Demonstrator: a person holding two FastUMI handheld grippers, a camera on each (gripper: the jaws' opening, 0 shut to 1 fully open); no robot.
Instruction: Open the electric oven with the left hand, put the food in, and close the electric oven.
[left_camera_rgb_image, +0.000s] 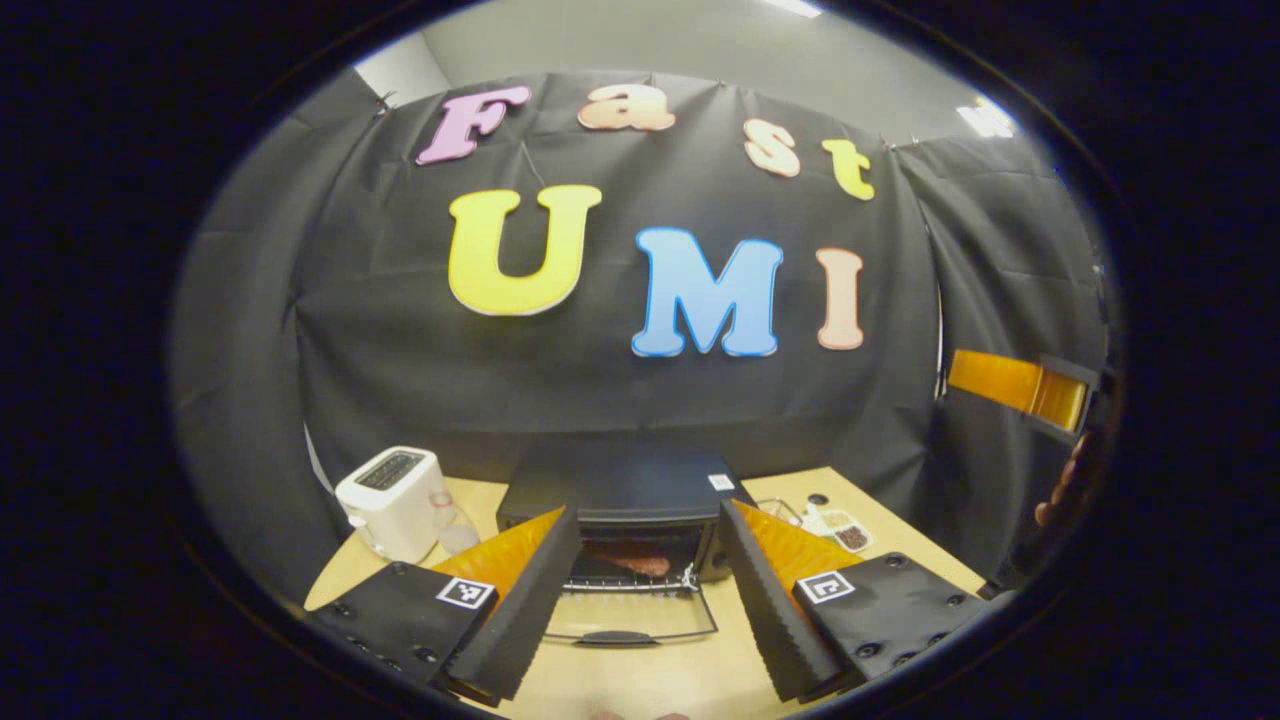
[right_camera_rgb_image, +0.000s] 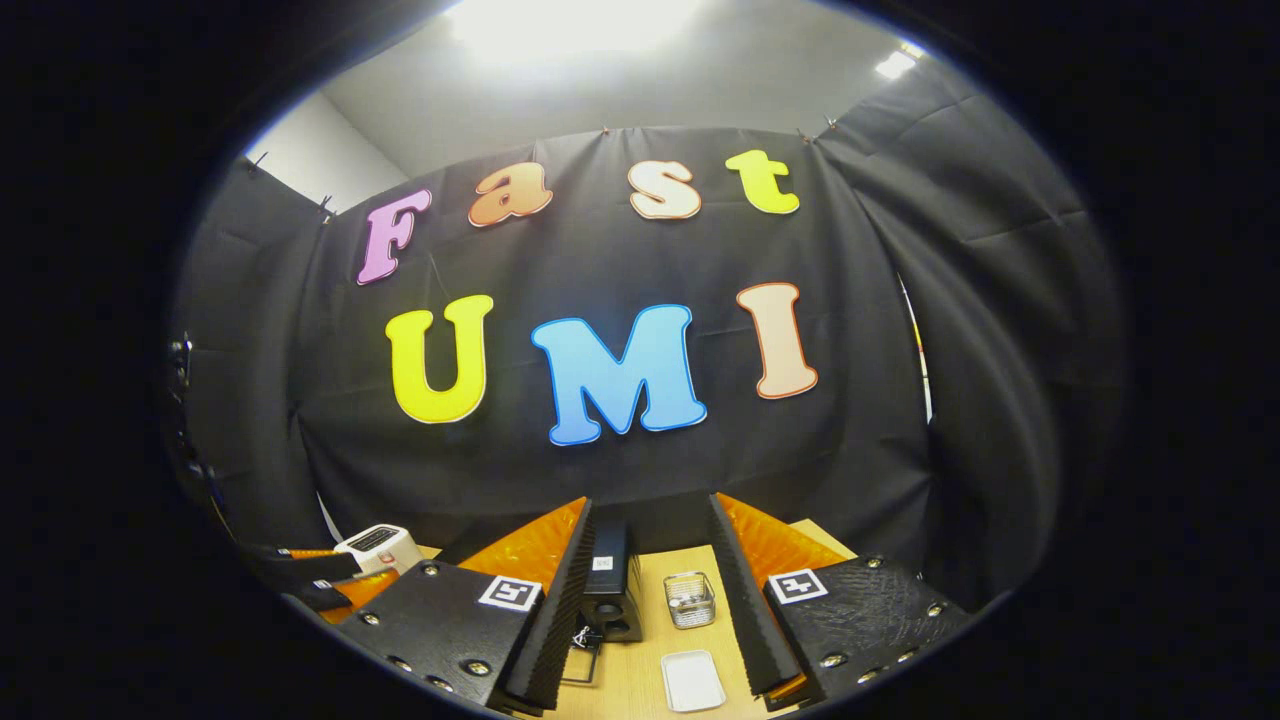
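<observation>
Left gripper (left_camera_rgb_image: 648, 590) spread wide, holding nothing, hovering above table (left_camera_rgb_image: 640, 680). Straight ahead and just below: oven (left_camera_rgb_image: 620, 500), door (left_camera_rgb_image: 630, 618) dropped flat toward gripper, handle (left_camera_rgb_image: 617, 637) running crosswise between the fingers. One piece of food (left_camera_rgb_image: 630, 562) already on rack inside. Closing looks next; left clearly nearer. Right gripper (right_camera_rgb_image: 650, 600) also wide, empty, raised off to oven's right. Count: one oven, one toaster (left_camera_rgb_image: 393, 500), one wire basket (right_camera_rgb_image: 689, 598), one white tray (right_camera_rgb_image: 693, 680).

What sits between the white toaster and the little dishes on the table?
The black electric oven, door dropped open with food on its rack, stands between toaster and dishes in the left gripper view.
</observation>
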